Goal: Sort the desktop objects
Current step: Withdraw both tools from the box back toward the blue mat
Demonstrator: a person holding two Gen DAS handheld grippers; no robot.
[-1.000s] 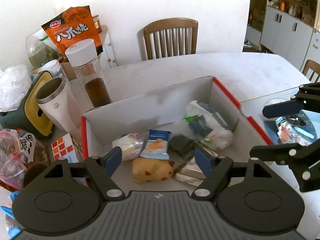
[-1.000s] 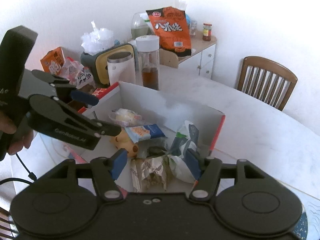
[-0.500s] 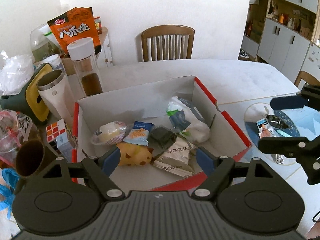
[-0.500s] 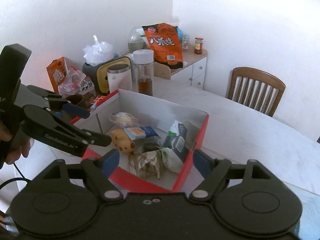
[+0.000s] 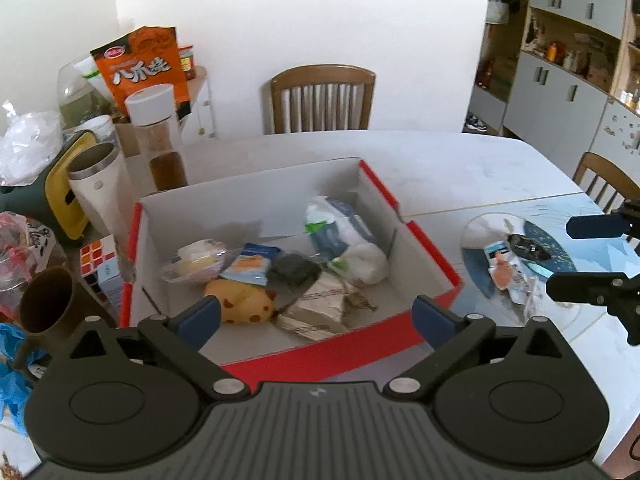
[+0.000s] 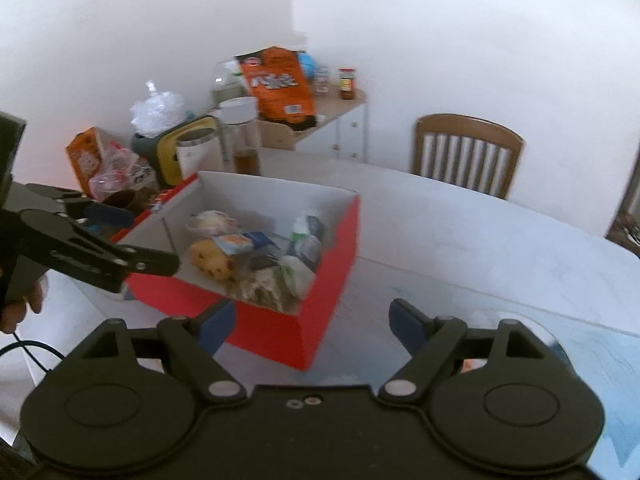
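A red cardboard box point(image 5: 434, 256) with a white inside stands on the table and holds a yellow toy point(image 5: 240, 306), a blue snack packet point(image 5: 248, 266), a wrapped bun point(image 5: 196, 262), a white-green bag point(image 5: 344, 240) and a paper packet point(image 5: 320, 308). My left gripper point(image 5: 316, 316) hangs over the box's near wall, its jaws opening, nothing between them. My right gripper point(image 6: 313, 320) hovers in front of the box's red corner point(image 6: 280, 328), jaws also opening and empty. To the right lies a glass plate point(image 5: 472, 232) with small packets point(image 5: 504, 272); the right gripper point(image 5: 584, 256) reaches over it.
Left of the box are a Rubik's cube point(image 5: 96, 260), a brown cup point(image 5: 44, 300), a white tumbler point(image 5: 100, 196), a glass bottle point(image 5: 160, 140) and an orange snack bag point(image 5: 140, 68). A wooden chair point(image 5: 322, 100) stands behind the table. A hand point(image 6: 20, 308) holds the left gripper point(image 6: 132, 238).
Both grippers have drawn back from over the box, which now looks farther off and shows its red near wall. Both pairs of jaws stand wider than before.
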